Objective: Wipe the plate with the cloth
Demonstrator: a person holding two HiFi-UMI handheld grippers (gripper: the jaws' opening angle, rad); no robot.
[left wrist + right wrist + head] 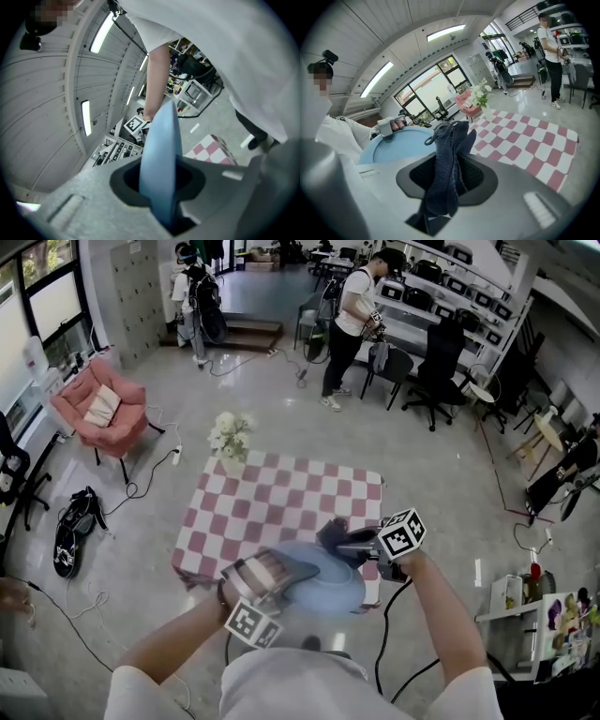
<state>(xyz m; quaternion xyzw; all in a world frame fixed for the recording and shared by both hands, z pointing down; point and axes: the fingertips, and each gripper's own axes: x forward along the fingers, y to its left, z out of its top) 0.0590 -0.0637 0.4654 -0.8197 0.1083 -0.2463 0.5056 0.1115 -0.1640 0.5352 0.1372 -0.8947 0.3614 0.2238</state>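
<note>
A light blue plate is held up over the near edge of the checked table, tilted. My left gripper is shut on its left rim; in the left gripper view the plate stands edge-on between the jaws. My right gripper is shut on a dark blue-grey cloth, which hangs at the plate's upper right edge. In the right gripper view the cloth bunches between the jaws, with the plate's face just to the left.
A vase of white flowers stands at the table's far left corner. A pink armchair and a black bag lie to the left on the floor. People stand far back by desks and office chairs.
</note>
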